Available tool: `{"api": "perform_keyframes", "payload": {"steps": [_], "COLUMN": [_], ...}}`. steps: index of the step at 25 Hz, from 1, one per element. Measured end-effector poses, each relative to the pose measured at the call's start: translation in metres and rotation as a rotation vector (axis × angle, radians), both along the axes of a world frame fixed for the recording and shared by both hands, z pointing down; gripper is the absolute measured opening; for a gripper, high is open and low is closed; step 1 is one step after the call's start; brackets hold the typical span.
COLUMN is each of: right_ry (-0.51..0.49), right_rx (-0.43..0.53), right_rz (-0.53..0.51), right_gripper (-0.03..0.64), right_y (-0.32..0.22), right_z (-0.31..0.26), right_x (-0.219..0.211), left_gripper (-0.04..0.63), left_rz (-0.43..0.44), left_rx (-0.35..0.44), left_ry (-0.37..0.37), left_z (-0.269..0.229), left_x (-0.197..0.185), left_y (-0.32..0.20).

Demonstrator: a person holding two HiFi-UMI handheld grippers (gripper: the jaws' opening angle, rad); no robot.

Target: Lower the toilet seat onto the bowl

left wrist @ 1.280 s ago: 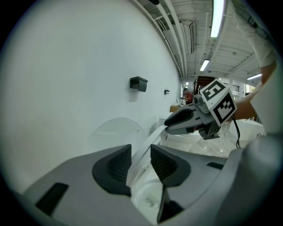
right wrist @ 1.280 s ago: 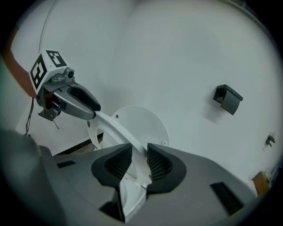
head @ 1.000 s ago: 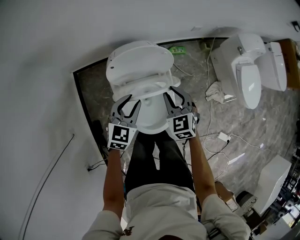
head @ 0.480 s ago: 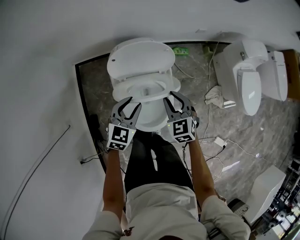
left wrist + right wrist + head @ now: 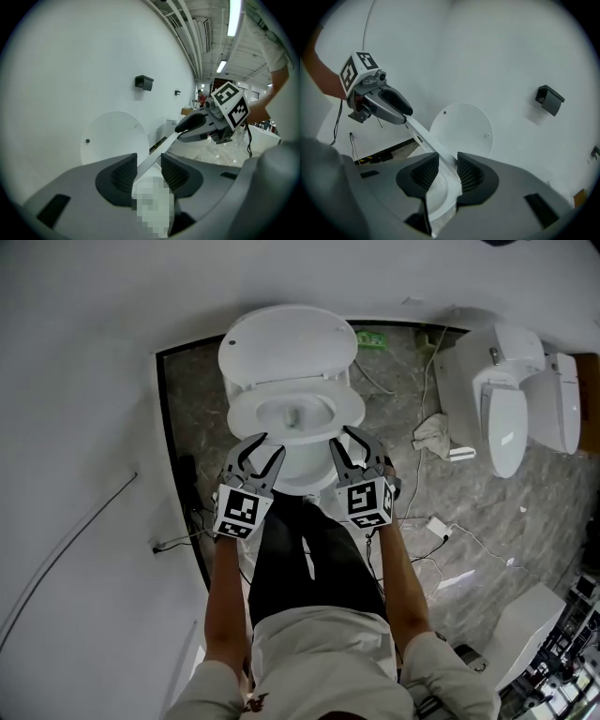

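Toilet seat (image 5: pixel 347 411) is upper centre in the head view, swung down flat or nearly flat over the bowl (image 5: pixel 300 470). Can't tell whether it touches the bowl rim all round. Lid (image 5: pixel 288 338) stands up behind it, against the white wall (image 5: pixel 94 381).

Left gripper (image 5: pixel 267 444) is at the seat's front left and right gripper (image 5: pixel 344 437) at its front right, both pointing up-frame with their marker cubes toward the person.

In the left gripper view the seat's thin front edge (image 5: pixel 161 149) runs diagonally up through the gap between the two dark pads, toward the right gripper's finger at right of frame. A gap shows on each side of the edge, so the pads aren't pressing. The jaws stand apart and have just been opening.

The right gripper view shows the same. The seat edge (image 5: pixel 429 140) comes from the left gripper at upper left down between the pads, and the bowl's white inside shows below it. These jaws are apart too and have just been opening, with the seat edge between them but not clamped.

Both gripper views show the round lid behind the jaws, and a black wall bracket (image 5: pixel 550 99) at right of the right gripper view.

Further out in the head view:
- Dark marble floor (image 5: pixel 197 418) around the bowl.
- A second toilet (image 5: pixel 511 413) at upper right.
- A crumpled cloth (image 5: pixel 433 437) beside the second toilet.
- White cables (image 5: pixel 441 521) at mid right.
- The person's dark trousers (image 5: pixel 309 559) below the grippers.
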State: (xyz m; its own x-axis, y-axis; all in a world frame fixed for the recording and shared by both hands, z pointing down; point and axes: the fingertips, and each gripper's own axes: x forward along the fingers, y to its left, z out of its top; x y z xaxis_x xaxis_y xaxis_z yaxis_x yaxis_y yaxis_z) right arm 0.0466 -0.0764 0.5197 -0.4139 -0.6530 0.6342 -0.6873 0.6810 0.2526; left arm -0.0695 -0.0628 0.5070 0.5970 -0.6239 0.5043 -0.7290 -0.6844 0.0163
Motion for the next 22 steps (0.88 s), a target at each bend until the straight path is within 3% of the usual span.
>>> {"api": "perform_keyframes", "payload": {"steps": [18, 22], "right_ry": [0.026, 0.031], "right_rx": [-0.034, -0.041], "right_rz": [-0.049, -0.058], "right_gripper": [0.143, 0.143], "right_y": [0.045, 0.053], "right_z": [0.025, 0.031], "right_x": [0.007, 0.008], "left_gripper": [0.169, 0.169], "left_rz": [-0.024, -0.043], "left_rx": [-0.049, -0.047], "left_ry": [-0.038, -0.017], "left_z": [0.028, 0.027], "left_x": [0.009, 0.010], "left_y": [0.047, 0.053]}}
